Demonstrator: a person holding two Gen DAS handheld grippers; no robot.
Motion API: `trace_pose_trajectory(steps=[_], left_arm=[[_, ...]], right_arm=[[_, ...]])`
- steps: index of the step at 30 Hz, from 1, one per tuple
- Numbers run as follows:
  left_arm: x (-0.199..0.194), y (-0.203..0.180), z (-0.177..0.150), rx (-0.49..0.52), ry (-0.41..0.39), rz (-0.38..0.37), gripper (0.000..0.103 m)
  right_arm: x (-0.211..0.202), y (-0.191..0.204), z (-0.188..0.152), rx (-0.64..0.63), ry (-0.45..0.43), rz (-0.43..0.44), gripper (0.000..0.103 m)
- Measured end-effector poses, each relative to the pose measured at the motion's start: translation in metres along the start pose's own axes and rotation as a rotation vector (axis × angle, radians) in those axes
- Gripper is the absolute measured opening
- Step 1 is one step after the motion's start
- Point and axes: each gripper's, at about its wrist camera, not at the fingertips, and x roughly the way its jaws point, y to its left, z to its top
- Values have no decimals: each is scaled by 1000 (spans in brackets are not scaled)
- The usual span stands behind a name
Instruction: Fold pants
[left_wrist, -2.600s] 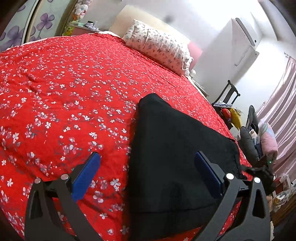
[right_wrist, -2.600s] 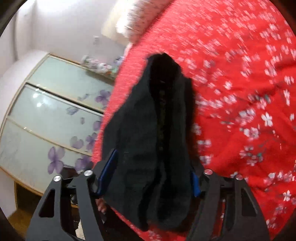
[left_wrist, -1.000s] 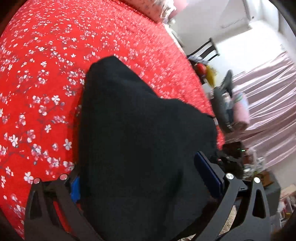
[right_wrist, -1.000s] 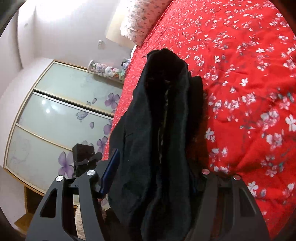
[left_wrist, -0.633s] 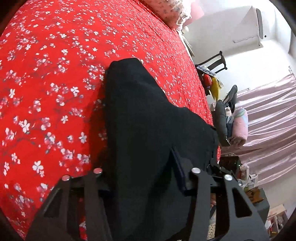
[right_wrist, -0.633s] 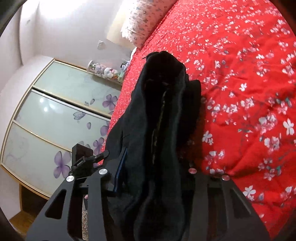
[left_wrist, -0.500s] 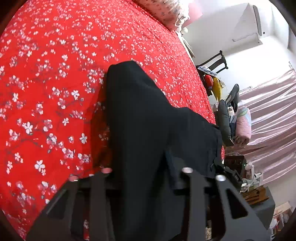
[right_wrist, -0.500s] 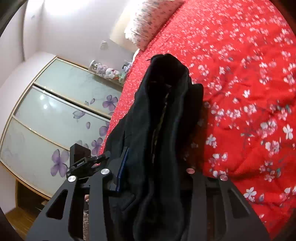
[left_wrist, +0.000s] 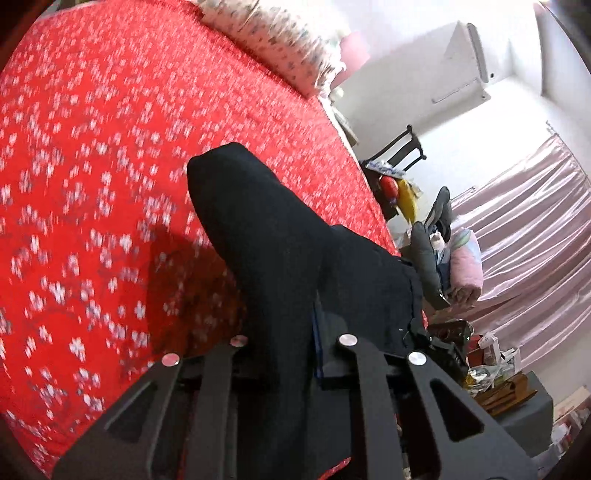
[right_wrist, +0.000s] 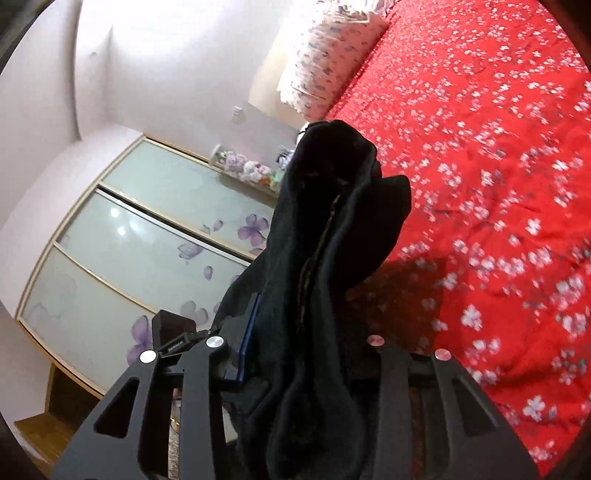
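since 2.6 s ago the left gripper (left_wrist: 284, 354) has clamped its fingers on the black fabric pants (left_wrist: 280, 236); right gripper (right_wrist: 306, 354) stays clamped too; both ends lifted off the red floral bedspread (left_wrist: 92, 147), ready to fold

Black pants (left_wrist: 280, 251) against a red bedspread (left_wrist: 92, 147) scattered with small white blossoms.

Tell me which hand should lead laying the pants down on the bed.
Probably left. Both tongs, left and right, are shut on the pants, but the left view looks over the bed, while the right sits at the bed's edge by the wardrobe.
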Motion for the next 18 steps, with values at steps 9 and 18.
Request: trace_pose_trajectory(steps=[9, 18], left_arm=[[13, -1, 18, -10, -38, 50, 14], [48, 25, 24, -42, -6, 118, 18]], right_arm=[[28, -13, 43, 25, -12, -15, 37], [39, -39, 53, 94, 6, -156, 37]])
